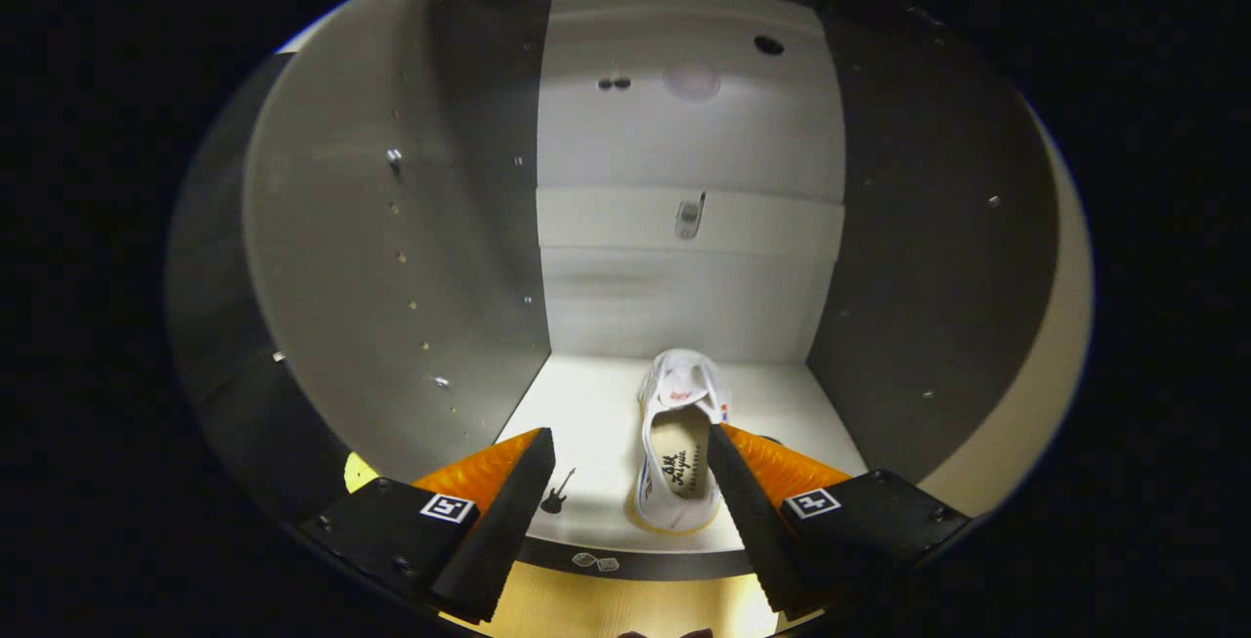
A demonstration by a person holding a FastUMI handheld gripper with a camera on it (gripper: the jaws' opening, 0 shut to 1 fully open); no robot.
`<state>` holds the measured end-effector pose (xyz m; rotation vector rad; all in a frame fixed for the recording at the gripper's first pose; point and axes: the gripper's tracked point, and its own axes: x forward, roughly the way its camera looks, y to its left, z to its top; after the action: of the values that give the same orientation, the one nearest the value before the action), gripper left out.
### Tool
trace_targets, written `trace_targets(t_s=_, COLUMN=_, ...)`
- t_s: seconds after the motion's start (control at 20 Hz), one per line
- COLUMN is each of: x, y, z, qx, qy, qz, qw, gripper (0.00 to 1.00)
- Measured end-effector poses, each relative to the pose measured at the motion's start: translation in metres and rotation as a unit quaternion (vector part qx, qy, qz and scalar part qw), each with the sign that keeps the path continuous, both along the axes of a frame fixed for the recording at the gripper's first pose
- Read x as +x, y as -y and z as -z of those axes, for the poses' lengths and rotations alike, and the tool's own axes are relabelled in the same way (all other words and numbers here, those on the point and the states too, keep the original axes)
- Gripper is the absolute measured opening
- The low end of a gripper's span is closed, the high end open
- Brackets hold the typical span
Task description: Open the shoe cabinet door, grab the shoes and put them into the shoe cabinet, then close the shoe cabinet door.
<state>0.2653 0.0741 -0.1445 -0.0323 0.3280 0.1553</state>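
Note:
I look straight into the open shoe cabinet (684, 140), white inside, with grey side walls left and right. A white canvas shoe (676, 443) lies on the cabinet floor (586, 413), toe toward the back wall and heel toward me. My gripper (630, 482) is open. The shoe sits between the fingers, close to the right finger (743, 501) and well apart from the left finger (508, 511). Neither finger presses on the shoe.
The back wall carries a metal bracket (690, 216) on a horizontal rail and a dark hole (768, 45) near the top. Small stickers (556, 493) mark the cabinet floor near its dark front edge (625, 556). Pale wood floor (606, 609) lies below it.

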Motion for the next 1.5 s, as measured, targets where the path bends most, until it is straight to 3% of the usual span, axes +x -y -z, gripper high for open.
trace_targets(t_s=0.2, x=-0.063, y=0.015, z=-0.054, qx=-0.011, qy=0.077, qz=0.022, qw=0.997, gripper=0.99)
trace_targets(t_s=0.45, x=-0.136, y=0.032, z=-0.082, qx=-0.017, qy=0.109, qz=0.03, qw=0.993, gripper=0.98)
trace_targets(t_s=0.9, x=-0.244, y=0.087, z=-0.101, qx=-0.008, qy=0.119, qz=0.055, qw=0.991, gripper=0.98)
trace_targets(t_s=1.3, x=-0.327, y=0.138, z=-0.126, qx=0.008, qy=0.118, qz=0.048, qw=0.992, gripper=0.98)
trace_targets(t_s=1.5, x=-0.365, y=0.171, z=-0.129, qx=0.049, qy=0.102, qz=0.055, qw=0.992, gripper=0.98)
